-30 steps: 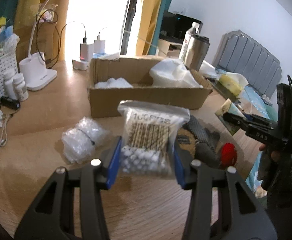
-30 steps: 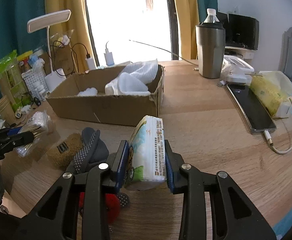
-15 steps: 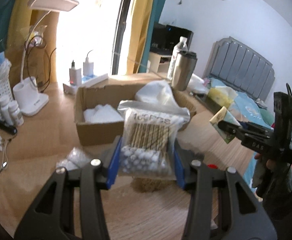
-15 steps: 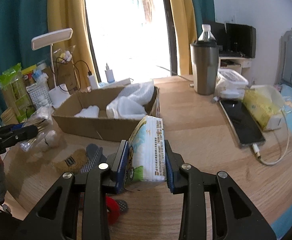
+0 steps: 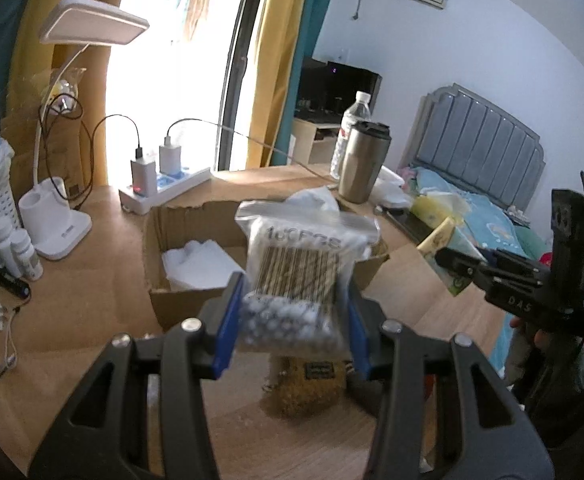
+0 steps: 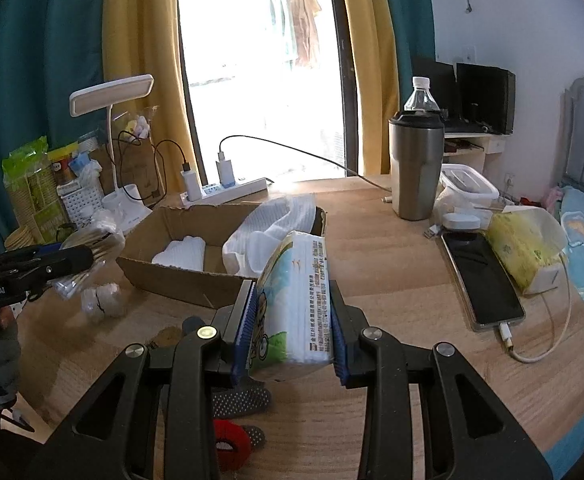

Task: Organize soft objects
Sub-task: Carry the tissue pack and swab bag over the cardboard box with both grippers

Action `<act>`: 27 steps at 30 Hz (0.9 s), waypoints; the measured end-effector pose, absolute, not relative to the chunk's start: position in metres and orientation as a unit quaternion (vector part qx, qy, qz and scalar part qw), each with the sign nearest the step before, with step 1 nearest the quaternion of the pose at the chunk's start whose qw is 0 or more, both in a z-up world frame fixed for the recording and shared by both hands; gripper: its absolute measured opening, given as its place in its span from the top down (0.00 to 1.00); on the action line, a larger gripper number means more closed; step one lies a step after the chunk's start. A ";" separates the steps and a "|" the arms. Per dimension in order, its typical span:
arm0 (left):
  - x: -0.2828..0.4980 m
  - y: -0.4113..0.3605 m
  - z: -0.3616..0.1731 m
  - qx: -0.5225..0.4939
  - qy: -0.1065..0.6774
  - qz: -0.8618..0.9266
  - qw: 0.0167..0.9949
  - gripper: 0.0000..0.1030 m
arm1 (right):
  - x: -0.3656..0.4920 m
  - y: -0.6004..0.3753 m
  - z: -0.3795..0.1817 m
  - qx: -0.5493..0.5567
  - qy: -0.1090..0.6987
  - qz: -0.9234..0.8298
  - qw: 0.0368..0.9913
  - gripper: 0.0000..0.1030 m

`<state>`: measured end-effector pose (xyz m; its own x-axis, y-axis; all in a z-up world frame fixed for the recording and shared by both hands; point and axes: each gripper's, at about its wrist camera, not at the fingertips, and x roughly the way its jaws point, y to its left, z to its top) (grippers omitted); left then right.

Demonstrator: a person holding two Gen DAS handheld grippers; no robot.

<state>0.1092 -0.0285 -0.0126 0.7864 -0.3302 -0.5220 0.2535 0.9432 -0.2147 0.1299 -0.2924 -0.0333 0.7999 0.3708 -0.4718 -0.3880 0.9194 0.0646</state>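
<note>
Now; left claw clamps cotton-swab bag; right claw clamps tissue pack

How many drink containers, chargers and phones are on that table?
Tumbler: 1
Water bottle: 1
Chargers on the power strip: 2
Phone: 1
Total: 5

Both wrist views look forward, sharing the cardboard box.
</note>
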 end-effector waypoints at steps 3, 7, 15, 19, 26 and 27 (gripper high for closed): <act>0.114 -0.033 -0.012 -0.057 0.285 -0.148 0.945 0.54 | 0.134 -0.294 -0.031 -0.014 0.241 0.202 0.949 0.66; 0.123 -0.039 -0.010 -0.054 0.285 -0.148 0.945 0.54 | 0.141 -0.297 -0.029 -0.011 0.240 0.206 0.949 0.66; 0.145 -0.050 -0.014 -0.055 0.296 -0.138 0.943 0.54 | 0.159 -0.307 -0.028 -0.005 0.243 0.211 0.947 0.66; 0.156 -0.053 -0.016 -0.053 0.302 -0.131 0.943 0.54 | 0.167 -0.310 -0.031 0.000 0.245 0.215 0.945 0.66; 0.179 -0.054 -0.023 -0.059 0.318 -0.105 0.940 0.54 | 0.183 -0.313 -0.035 0.011 0.249 0.230 0.941 0.66; 0.183 -0.055 -0.024 -0.060 0.321 -0.100 0.940 0.54 | 0.185 -0.313 -0.036 0.011 0.249 0.232 0.940 0.66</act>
<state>0.1832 -0.0547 -0.0240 0.7741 -0.2271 -0.5909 0.1503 0.9727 -0.1770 0.1853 -0.3132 -0.0356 0.7683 0.4418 -0.4632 -0.4306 0.8921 0.1367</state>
